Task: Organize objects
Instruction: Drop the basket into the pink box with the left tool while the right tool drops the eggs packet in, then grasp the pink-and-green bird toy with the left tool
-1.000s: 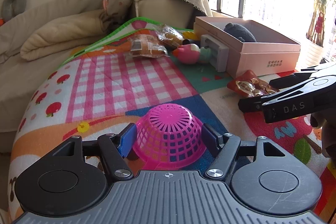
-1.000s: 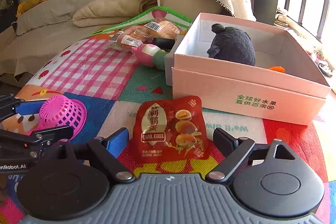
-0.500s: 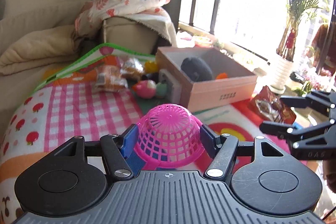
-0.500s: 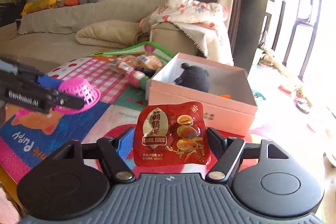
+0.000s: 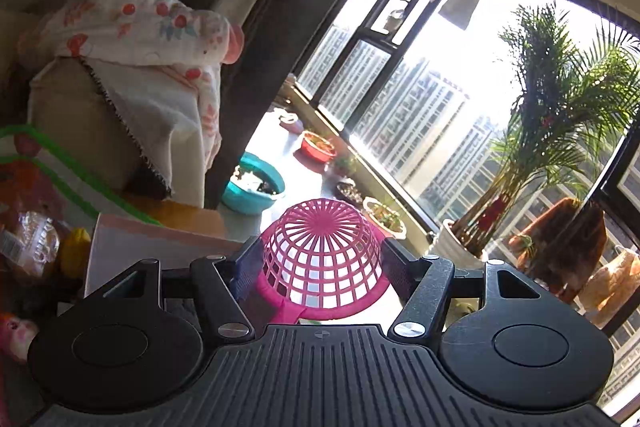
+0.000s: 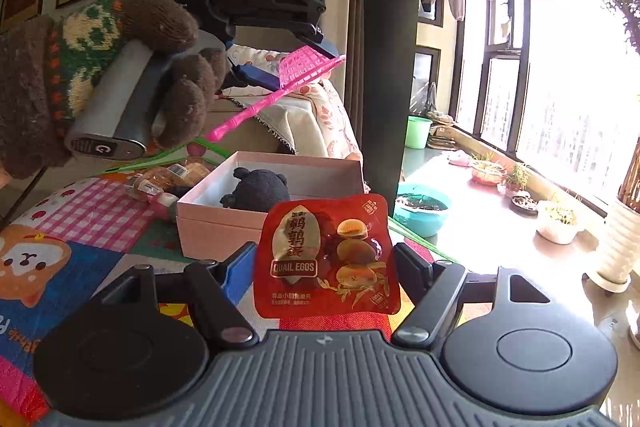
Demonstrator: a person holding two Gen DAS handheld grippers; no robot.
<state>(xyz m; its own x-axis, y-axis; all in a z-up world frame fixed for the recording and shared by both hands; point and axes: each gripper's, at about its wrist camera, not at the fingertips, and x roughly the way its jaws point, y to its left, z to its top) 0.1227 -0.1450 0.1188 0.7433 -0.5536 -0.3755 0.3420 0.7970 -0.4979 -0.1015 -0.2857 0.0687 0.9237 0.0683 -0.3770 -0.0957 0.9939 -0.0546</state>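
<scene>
Pink mesh basket (image 5: 322,253) is clamped dome-forward between my left gripper's (image 5: 320,261) fingers, up in the air and aimed at the window (image 5: 404,95) and the potted palm (image 5: 560,131). From the right wrist view the same basket (image 6: 308,67) sits high on the left, its long pink handle (image 6: 256,113) slanting down toward the sofa, with my gloved left hand (image 6: 120,75) wrapped around the gripper's grip. My right gripper (image 6: 326,263) is closed on the red quail eggs packet (image 6: 326,257), held upright with the label facing the camera, off the mat. Behind the packet the open pink box (image 6: 212,223) sits on the play mat (image 6: 80,219), dark plush toy (image 6: 258,189) inside it. Wrapped snack packs (image 6: 168,177) lie just left of the box on the mat. In the left wrist view only a corner of the box (image 5: 160,243) shows under the left finger, with a snack pack (image 5: 30,243) beside it. Teal basin (image 6: 422,209) is on the floor past the box, near the window ledge.
</scene>
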